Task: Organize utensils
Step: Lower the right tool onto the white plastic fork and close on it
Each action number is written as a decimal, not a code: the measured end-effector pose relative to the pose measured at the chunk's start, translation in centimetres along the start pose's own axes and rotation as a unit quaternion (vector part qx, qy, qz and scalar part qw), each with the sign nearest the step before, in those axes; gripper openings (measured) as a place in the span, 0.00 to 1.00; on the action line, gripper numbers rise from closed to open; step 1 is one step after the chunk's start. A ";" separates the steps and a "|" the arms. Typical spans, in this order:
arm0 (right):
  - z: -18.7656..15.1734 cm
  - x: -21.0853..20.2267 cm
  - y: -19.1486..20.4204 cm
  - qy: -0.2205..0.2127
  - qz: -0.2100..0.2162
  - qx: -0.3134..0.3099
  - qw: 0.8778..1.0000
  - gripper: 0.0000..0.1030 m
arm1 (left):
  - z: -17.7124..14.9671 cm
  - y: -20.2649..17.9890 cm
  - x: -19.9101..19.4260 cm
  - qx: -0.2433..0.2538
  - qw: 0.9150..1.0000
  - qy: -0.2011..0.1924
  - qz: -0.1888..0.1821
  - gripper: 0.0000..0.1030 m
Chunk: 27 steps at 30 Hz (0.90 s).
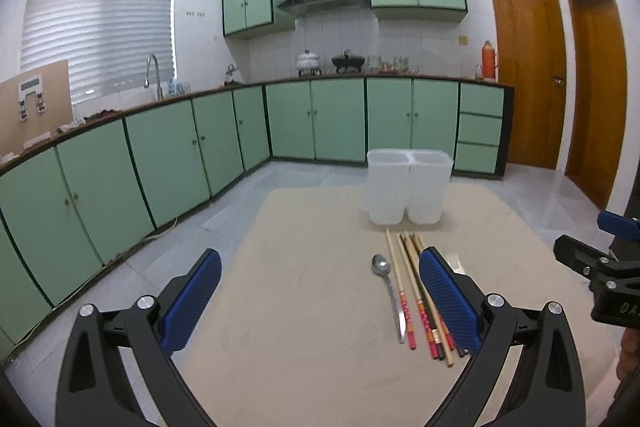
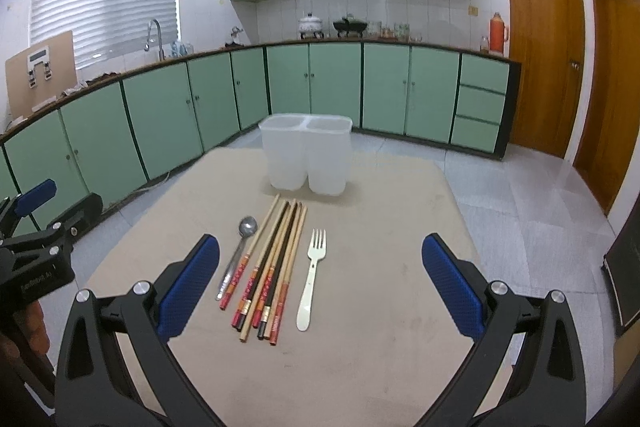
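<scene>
Both tongs gape empty: the left gripper (image 1: pixel 320 291) and right gripper (image 2: pixel 320 279) hover low in frame. Centre frame, the metal spoon (image 2: pixel 239 251), chopsticks (image 2: pixel 272 267) and white fork (image 2: pixel 314 275) lie parallel, likely for easy sorting, before the two-compartment holder (image 2: pixel 306 153).

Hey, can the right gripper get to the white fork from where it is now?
Probably yes. The right gripper is open and the fork lies flat between its fingers, apart from the chopsticks beside it, with nothing on top. The table around it is bare.
</scene>
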State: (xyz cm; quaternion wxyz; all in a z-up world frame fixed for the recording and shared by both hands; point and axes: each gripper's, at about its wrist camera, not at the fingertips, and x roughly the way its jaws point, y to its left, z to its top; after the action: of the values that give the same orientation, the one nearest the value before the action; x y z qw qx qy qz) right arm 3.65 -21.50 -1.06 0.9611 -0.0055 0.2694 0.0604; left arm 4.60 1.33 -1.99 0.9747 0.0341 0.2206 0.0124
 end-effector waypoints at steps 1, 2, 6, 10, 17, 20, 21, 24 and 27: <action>0.0 0.5 -0.2 0.006 -0.001 0.002 1.000 0.95 | 0.0 0.0 0.8 0.001 1.000 0.007 0.001 0.94; 0.0 1.2 -0.3 0.015 -0.002 0.002 1.000 0.95 | 0.0 0.0 1.6 0.003 1.000 0.015 0.002 0.94; 0.7 4.8 -1.0 0.047 0.009 0.006 0.999 0.95 | -0.4 0.0 5.5 0.005 0.998 0.055 -0.002 0.94; 1.1 8.7 -2.0 0.088 0.031 0.026 0.995 0.87 | -0.5 0.0 9.6 -0.001 0.996 0.091 -0.006 0.94; 0.8 15.7 -2.0 0.165 0.035 0.041 0.985 0.68 | -1.2 -1.1 16.1 0.001 0.989 0.145 -0.010 0.94; -0.1 18.0 -1.4 0.188 0.031 0.035 0.981 0.63 | -1.5 -1.3 17.5 0.003 0.987 0.161 -0.007 0.94; -0.1 18.9 -1.4 0.196 0.030 0.035 0.980 0.61 | -1.6 -1.3 18.0 0.006 0.986 0.167 -0.005 0.94; -0.8 20.4 -1.3 0.220 0.026 0.043 0.974 0.55 | -2.0 -1.1 18.9 0.005 0.984 0.179 -0.005 0.94; -1.2 21.1 -1.9 0.229 0.018 0.055 0.972 0.53 | -2.1 -1.2 19.6 0.003 0.982 0.190 -0.009 0.94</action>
State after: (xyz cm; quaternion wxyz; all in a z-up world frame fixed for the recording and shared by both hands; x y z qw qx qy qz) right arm 21.12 -21.02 -13.03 0.8712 0.0388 0.4857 0.0601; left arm 21.41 1.01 -12.41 0.9152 0.0321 0.4017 0.0090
